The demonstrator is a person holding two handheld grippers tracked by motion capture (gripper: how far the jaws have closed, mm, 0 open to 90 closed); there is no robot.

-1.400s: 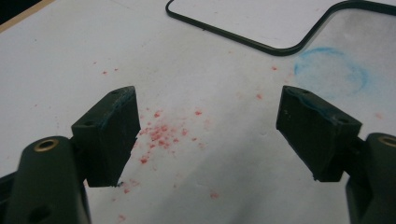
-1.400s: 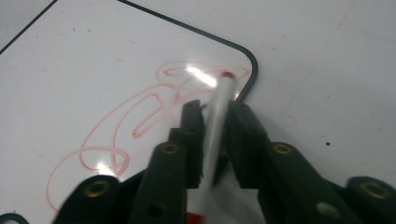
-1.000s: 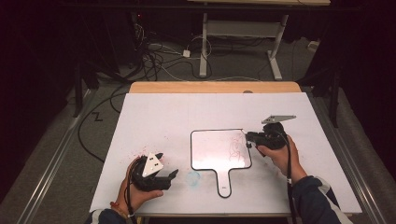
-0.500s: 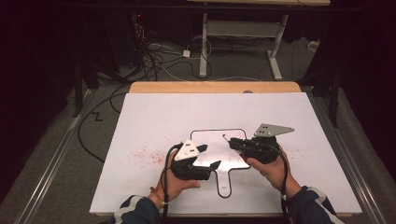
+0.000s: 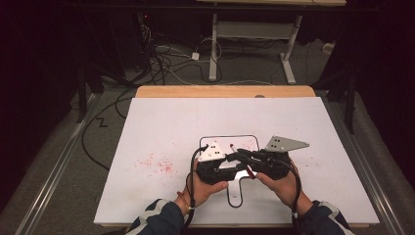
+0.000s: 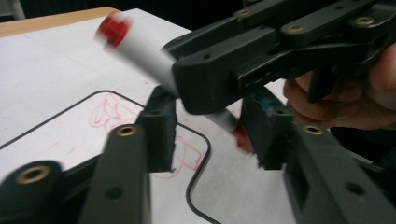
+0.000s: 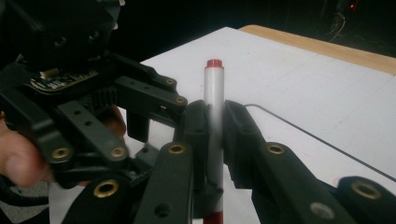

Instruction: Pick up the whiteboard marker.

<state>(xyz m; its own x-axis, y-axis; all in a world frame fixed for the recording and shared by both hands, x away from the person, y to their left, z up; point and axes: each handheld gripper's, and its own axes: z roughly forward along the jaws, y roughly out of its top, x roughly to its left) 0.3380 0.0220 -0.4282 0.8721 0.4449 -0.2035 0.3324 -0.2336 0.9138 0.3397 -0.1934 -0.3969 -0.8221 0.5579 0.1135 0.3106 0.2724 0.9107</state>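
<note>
Low in the centre of the high view, the right gripper [image 5: 244, 159] clamps a red whiteboard marker [image 7: 214, 116] above the small whiteboard [image 5: 247, 142]. The left gripper [image 6: 208, 135] stands wide around its red cap [image 6: 242, 138]. Judging by this, uncapping calls for closing squarely on the cap, then pulling along the marker's axis.

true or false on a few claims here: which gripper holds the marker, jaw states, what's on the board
1. The right gripper is shut on the marker. True.
2. The left gripper also clamps the marker. False: its jaws stand open on either side of the marker's red cap.
3. The whiteboard bears red scribbles. True.
4. The marker's caps are blue. False: both ends are red.
5. The whiteboard is held in the air. False: it lies flat on the table.
</note>
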